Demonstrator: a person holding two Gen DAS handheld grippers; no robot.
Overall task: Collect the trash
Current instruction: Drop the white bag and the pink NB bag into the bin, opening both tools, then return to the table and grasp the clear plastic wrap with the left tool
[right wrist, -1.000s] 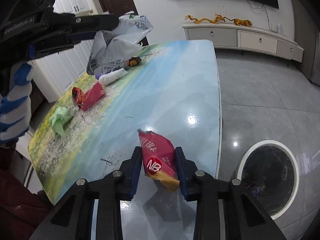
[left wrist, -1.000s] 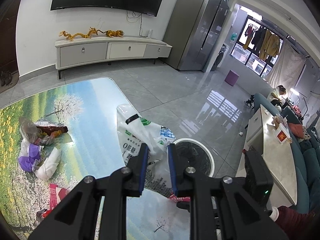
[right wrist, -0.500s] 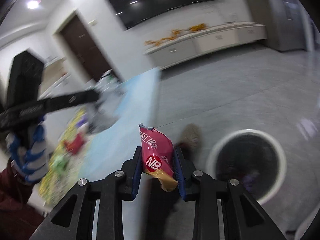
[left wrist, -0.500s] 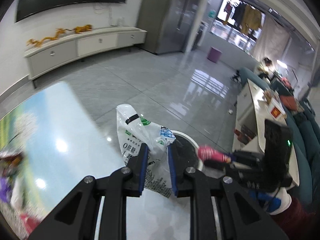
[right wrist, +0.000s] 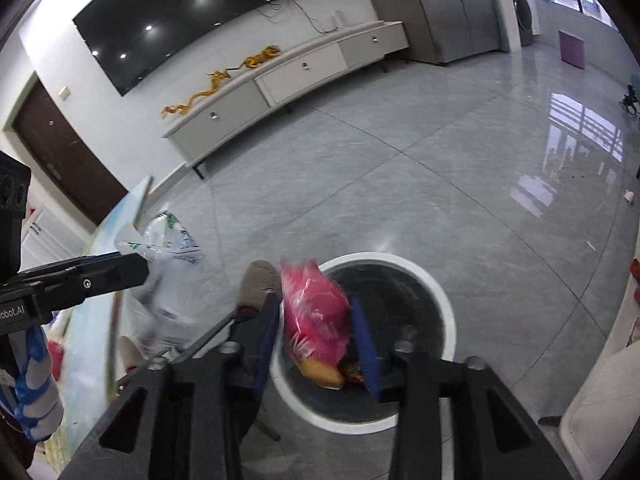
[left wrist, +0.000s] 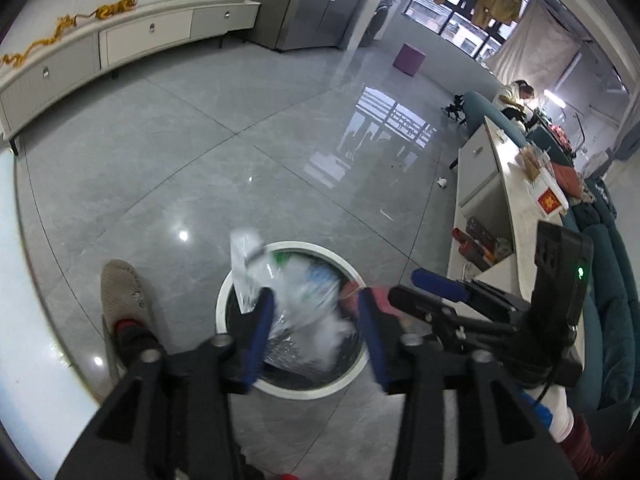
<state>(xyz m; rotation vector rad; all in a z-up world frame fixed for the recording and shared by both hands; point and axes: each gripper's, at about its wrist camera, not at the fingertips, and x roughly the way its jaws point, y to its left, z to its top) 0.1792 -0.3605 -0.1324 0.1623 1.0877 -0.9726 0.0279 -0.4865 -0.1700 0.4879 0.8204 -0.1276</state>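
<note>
A round white-rimmed trash bin (left wrist: 240,282) stands on the floor below both grippers; it also shows in the right wrist view (right wrist: 448,316). My left gripper (left wrist: 316,336) is open above it, and a blurred clear plastic bag (left wrist: 296,296) hangs loose between its fingers over the bin. My right gripper (right wrist: 318,344) is open too, with a blurred red snack packet (right wrist: 316,312) loose between its fingers over the bin's left side. The right gripper (left wrist: 404,298) shows beside the bin in the left wrist view, and the left gripper (right wrist: 120,270) shows with the bag (right wrist: 168,256) in the right wrist view.
The person's shoe (left wrist: 120,292) stands just left of the bin. The printed table's edge (right wrist: 120,240) lies to the left. A white TV cabinet (right wrist: 288,76) lines the far wall. A low table (left wrist: 516,200) and teal sofa (left wrist: 612,292) stand to the right.
Both grippers swung from the table to above the bin. Both jaws opened, and the plastic bag and the red packet now look loose and blurred between the fingers.
</note>
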